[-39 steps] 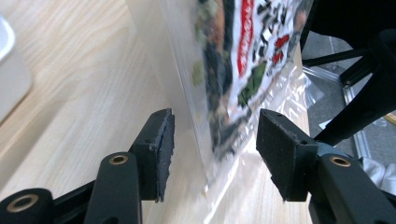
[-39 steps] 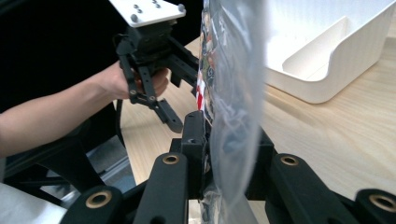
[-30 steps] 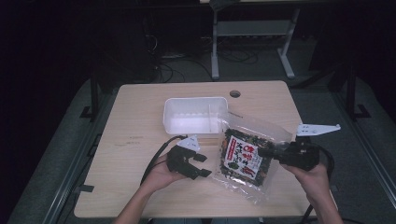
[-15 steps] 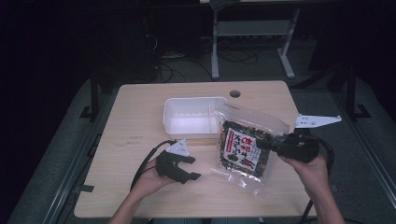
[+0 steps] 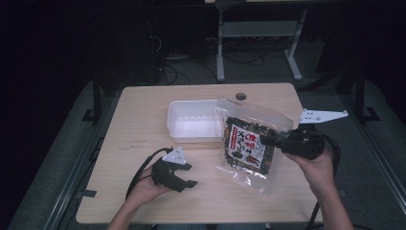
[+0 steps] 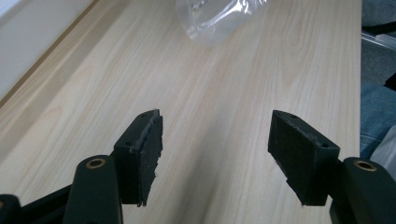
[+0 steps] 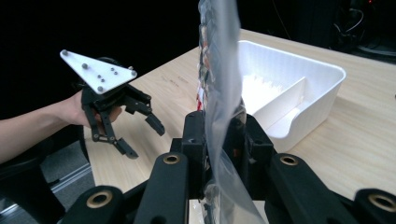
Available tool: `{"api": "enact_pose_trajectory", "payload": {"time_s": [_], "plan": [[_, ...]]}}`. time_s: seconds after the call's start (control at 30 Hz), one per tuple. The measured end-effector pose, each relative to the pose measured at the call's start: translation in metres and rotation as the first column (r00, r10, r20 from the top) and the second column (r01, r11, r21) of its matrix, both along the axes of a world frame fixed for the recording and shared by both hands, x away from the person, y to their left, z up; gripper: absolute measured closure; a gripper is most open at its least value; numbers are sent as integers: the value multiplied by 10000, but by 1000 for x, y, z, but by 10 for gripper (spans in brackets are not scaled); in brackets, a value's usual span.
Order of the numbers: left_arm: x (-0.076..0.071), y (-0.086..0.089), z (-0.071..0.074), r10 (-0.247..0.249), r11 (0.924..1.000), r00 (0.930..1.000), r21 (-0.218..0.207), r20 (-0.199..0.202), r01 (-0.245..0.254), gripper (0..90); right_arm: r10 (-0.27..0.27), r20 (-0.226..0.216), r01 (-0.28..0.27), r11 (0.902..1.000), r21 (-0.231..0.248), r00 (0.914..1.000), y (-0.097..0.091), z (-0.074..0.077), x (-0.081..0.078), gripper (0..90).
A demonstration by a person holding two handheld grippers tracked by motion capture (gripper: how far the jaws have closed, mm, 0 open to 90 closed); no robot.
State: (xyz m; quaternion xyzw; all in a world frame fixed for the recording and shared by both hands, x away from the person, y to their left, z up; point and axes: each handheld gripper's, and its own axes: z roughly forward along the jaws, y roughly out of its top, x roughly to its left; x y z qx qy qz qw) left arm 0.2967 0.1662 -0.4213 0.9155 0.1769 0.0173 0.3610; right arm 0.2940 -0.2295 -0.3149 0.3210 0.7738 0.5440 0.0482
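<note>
A clear snack bag (image 5: 249, 143) with a red, white and dark label hangs above the table's right half, held by its right edge in my right gripper (image 5: 274, 140), which is shut on it. Seen edge-on in the right gripper view, the snack bag (image 7: 219, 93) rises between the closed jaws. My left gripper (image 5: 184, 176) rests low near the table's front left, open, with nothing between its fingers (image 6: 144, 149). A corner of the snack bag (image 6: 212, 23) shows ahead of it. The left gripper (image 7: 133, 133) also appears far off in the right gripper view.
A white plastic bin (image 5: 194, 120) with a divider stands at the middle back of the wooden table (image 5: 143, 120); the same bin (image 7: 303, 88) sits right of the bag in the right gripper view. A round cable hole (image 5: 241, 96) lies behind it.
My right gripper has lifted the snack bag and carried it slightly back and left, toward the bin. My left gripper has drawn away to the left and toward the front edge.
</note>
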Motion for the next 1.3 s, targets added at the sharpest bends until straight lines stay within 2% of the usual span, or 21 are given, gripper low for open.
{"api": "enact_pose_trajectory", "payload": {"time_s": [0.43, 0.67, 0.93, 1.13, 1.3], "plan": [[-9, 28, -5, 275, 9996, 9996, 75, 109, -276, 320, 167, 586, -156, 9997, -189, 9981, 27, 27, 26, 749], [-8, 44, -6, 606, 9980, 9982, -161, 50, -605, 318, 341, 832, -319, 9991, -277, 9960, 47, 40, 43, 749], [-5, 49, -11, 847, 9964, 9964, -44, -29, -847, 317, 550, 1157, -516, 9981, -322, 9918, 73, 52, 65, 749], [-5, 50, -13, 799, 9968, 9968, -31, -81, -800, 299, 614, 1361, -566, 9976, -387, 9888, 91, 60, 80, 749], [-6, 50, -13, 830, 9965, 9965, -26, -10, -830, 296, 477, 1485, -428, 9984, -360, 9878, 104, 62, 93, 750]]}}
